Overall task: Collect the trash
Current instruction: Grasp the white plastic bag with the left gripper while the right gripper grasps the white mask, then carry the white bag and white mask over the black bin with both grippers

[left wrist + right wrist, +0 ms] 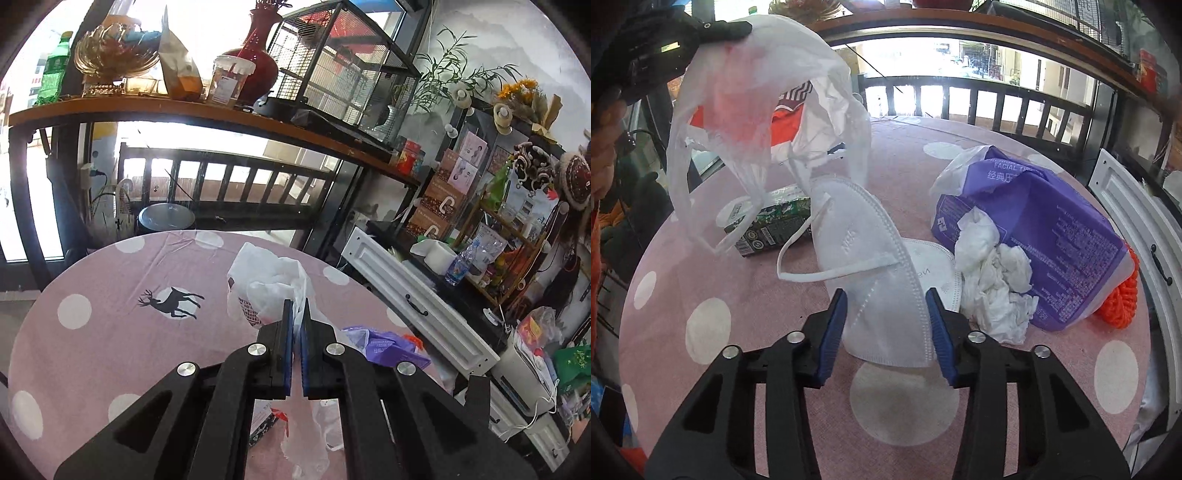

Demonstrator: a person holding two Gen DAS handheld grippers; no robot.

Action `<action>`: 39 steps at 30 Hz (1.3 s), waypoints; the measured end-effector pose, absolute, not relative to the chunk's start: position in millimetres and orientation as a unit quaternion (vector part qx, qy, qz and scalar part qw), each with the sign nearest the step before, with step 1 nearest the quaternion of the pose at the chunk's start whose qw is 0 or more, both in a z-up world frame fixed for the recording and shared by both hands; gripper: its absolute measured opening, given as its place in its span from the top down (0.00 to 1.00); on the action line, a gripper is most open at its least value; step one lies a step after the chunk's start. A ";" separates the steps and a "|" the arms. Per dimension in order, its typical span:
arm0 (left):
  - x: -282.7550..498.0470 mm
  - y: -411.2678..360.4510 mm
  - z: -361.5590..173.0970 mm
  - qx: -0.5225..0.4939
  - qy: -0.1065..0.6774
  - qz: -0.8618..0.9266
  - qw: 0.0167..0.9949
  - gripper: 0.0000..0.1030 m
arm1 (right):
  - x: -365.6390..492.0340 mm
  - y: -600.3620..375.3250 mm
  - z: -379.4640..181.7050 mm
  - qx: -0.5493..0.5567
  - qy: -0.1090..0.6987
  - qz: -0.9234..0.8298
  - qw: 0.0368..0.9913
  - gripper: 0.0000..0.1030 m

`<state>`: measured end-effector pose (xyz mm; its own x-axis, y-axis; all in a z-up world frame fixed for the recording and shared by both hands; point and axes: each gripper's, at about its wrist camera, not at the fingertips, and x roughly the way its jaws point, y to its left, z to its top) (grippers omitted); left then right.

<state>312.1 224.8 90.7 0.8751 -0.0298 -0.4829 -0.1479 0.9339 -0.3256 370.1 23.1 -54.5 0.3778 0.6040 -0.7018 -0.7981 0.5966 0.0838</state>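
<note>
Left gripper (296,314) pinched a white bag (768,92); right gripper (886,306) straddled a mask (879,266).

From the left, the bag hung lifted above the pink table (701,295), half hiding a green carton (772,225). The right jaws stood partly open either side of the mask, pads not visibly pressing. Another mask lay mostly covered beneath it. Crumpled tissue (993,284) touched a purple pack (1052,240), which cut off an orange thing (1123,299).
</note>
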 end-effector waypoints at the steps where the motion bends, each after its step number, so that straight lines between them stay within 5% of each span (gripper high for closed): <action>1: 309.4 225.0 89.8 -0.180 0.247 0.032 0.952 0.96 | 369.2 22.7 -55.2 -0.133 0.361 0.433 0.815 0.76; 4: 301.8 225.5 84.4 -0.182 0.244 0.032 0.952 0.96 | 360.8 18.8 -55.4 -0.121 0.361 0.446 0.810 0.92; 7: 294.1 223.9 78.6 -0.180 0.241 0.040 0.953 0.96 | 348.3 13.8 -52.7 -0.113 0.351 0.454 0.811 0.97; 23: 252.7 161.3 106.8 -0.143 0.189 -0.011 0.972 0.96 | 286.4 -55.8 -24.8 -0.058 0.306 0.453 0.835 0.98; 39: 268.9 31.9 97.1 -0.135 0.208 -0.163 0.955 0.96 | 302.2 -222.1 -24.6 0.006 0.318 0.255 0.913 0.98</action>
<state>268.9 31.9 97.1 0.8602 -0.3675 -0.3535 0.2554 0.9106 -0.3250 302.2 -222.1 -24.6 0.6678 0.4701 -0.5770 -0.4628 0.8695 0.1728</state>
